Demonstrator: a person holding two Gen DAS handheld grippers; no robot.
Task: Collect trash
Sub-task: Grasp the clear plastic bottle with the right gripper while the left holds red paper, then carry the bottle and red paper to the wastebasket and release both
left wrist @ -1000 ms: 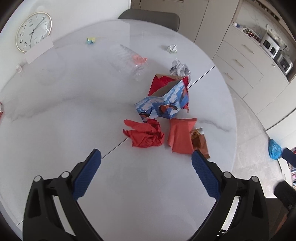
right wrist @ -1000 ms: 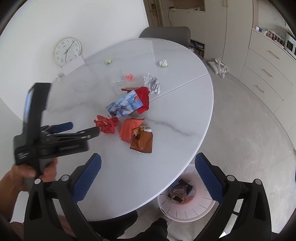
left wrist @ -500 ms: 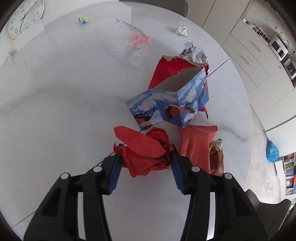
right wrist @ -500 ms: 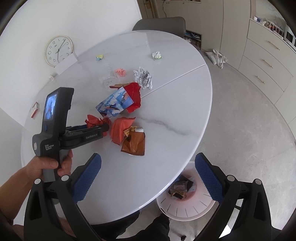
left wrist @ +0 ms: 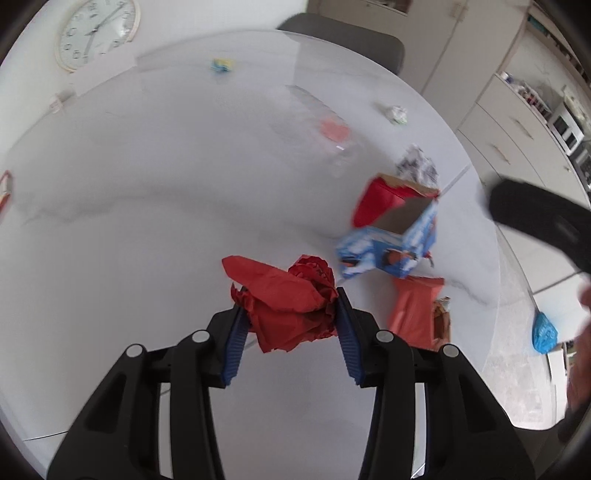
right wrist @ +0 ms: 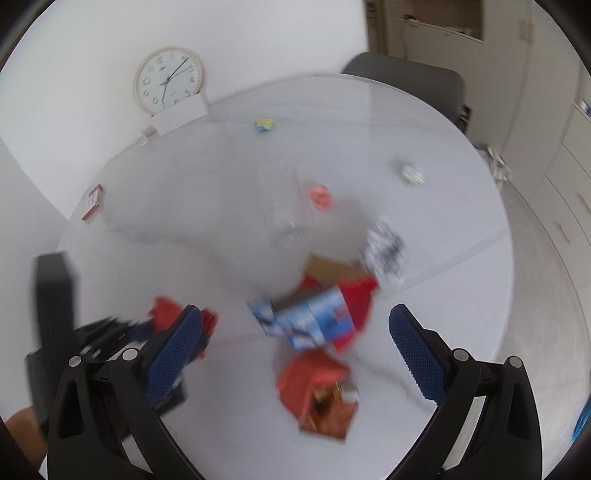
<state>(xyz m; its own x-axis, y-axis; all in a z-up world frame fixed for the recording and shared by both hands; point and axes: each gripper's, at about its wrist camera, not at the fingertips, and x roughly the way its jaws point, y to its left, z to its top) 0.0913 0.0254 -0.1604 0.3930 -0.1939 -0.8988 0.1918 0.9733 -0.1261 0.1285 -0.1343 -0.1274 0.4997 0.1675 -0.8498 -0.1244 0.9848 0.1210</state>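
My left gripper [left wrist: 290,306] has its blue pads pressed on both sides of a crumpled red paper [left wrist: 291,299], and its jaws are still closing on it. The paper hangs just above the white marble table [left wrist: 147,184]. To its right lie a blue printed carton [left wrist: 391,247] with a red inside and an orange wrapper [left wrist: 413,310]. In the blurred right wrist view, my right gripper [right wrist: 295,317] stands open above the carton [right wrist: 306,325] and the orange wrapper [right wrist: 310,373]. Nothing is between its fingers. The red paper [right wrist: 164,314] shows at its left.
Further back on the table are a crumpled foil wad [left wrist: 417,166], a clear plastic bottle [left wrist: 321,125], a small pale wad [left wrist: 397,112] and a yellow-blue scrap [left wrist: 221,65]. A clock [left wrist: 96,33] leans at the wall. A grey chair [left wrist: 343,33] stands behind the table.
The left jaws went from wide open to closed on the red paper, which now sits away from the carton. The right gripper swung in low over the carton and wrappers.
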